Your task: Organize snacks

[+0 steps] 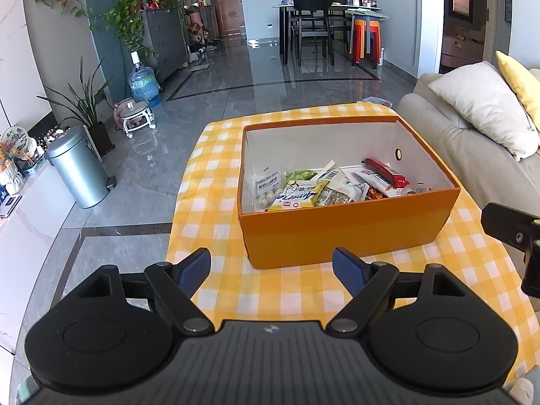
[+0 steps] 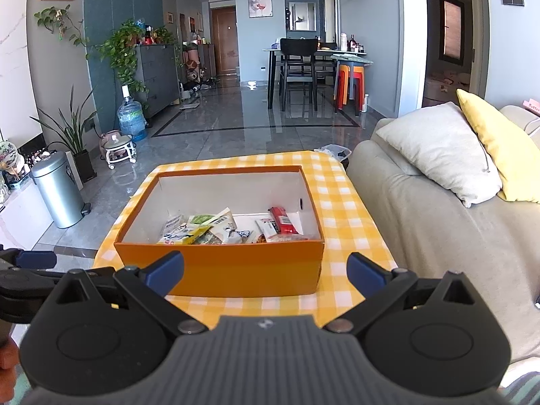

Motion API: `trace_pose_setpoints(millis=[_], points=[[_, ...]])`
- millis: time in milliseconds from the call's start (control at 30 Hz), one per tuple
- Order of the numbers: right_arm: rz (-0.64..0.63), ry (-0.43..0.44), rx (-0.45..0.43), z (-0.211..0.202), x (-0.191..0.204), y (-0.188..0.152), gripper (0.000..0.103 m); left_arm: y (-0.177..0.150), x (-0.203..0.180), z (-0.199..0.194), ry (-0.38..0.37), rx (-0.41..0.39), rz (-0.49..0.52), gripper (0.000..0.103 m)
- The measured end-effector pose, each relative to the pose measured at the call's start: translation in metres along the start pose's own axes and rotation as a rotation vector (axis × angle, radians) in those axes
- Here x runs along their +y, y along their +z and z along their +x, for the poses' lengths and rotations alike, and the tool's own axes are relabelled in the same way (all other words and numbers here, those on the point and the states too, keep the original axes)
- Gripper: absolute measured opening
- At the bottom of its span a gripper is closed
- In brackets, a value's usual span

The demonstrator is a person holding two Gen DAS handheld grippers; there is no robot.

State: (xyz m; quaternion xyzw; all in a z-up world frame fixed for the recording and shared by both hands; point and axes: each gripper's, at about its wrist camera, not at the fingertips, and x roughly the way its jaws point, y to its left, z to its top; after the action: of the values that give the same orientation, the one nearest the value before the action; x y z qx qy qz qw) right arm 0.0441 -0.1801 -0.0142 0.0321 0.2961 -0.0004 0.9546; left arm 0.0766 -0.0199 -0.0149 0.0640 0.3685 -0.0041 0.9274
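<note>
While both the left gripper point(image 1: 271, 271) and the right gripper point(image 2: 265, 271) hover spread apart and empty above the desk point(image 1: 216, 175), the snack packets point(image 1: 303, 190) lie heaped in the orange box point(image 2: 219, 270). They are likely light, crinkly and slippery; pinch an edge. Lower packets are hidden by the near wall.

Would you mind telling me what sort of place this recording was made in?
Most likely a home's open living and dining room: a sofa with cushions beside the checked-cloth table, a dining table with chairs farther back, and potted plants along the wall.
</note>
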Motion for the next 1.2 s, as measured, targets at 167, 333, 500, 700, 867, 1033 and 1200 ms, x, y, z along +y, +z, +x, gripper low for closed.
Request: trace_pose_setpoints(millis=[167, 333, 500, 700, 867, 1033, 1200], points=[[0.006, 0.004, 0.003, 0.0008, 0.0002, -0.0001, 0.099, 0.0006, 0.0005, 0.0001, -0.001, 0.005, -0.006, 0.096], [0.005, 0.004, -0.001, -0.0008, 0.0011, 0.0003, 0.099, 0.0010, 0.0013, -0.0007, -0.001, 0.004, -0.008, 0.096], [0.004, 0.004, -0.004, -0.0015, 0.0011, 0.0003, 0.099, 0.0010, 0.0010, -0.0014, -0.001, 0.003, -0.008, 0.096], [0.002, 0.007, -0.005, -0.0016, 0.0012, -0.0002, 0.099, 0.0016, 0.0011, -0.0009, -0.003, 0.003, -0.008, 0.096], [-0.002, 0.008, -0.004, -0.0024, 0.0017, -0.0005, 0.099, 0.0018, 0.0010, -0.0007, -0.003, 0.003, -0.005, 0.096], [-0.003, 0.013, -0.008, -0.0031, 0.0016, 0.0004, 0.099, 0.0019, 0.0011, -0.0007, -0.003, 0.003, -0.005, 0.096], [-0.005, 0.015, -0.004, -0.0021, 0.0010, 0.0006, 0.099, 0.0020, 0.0009, -0.0010, -0.004, 0.003, -0.005, 0.096]])
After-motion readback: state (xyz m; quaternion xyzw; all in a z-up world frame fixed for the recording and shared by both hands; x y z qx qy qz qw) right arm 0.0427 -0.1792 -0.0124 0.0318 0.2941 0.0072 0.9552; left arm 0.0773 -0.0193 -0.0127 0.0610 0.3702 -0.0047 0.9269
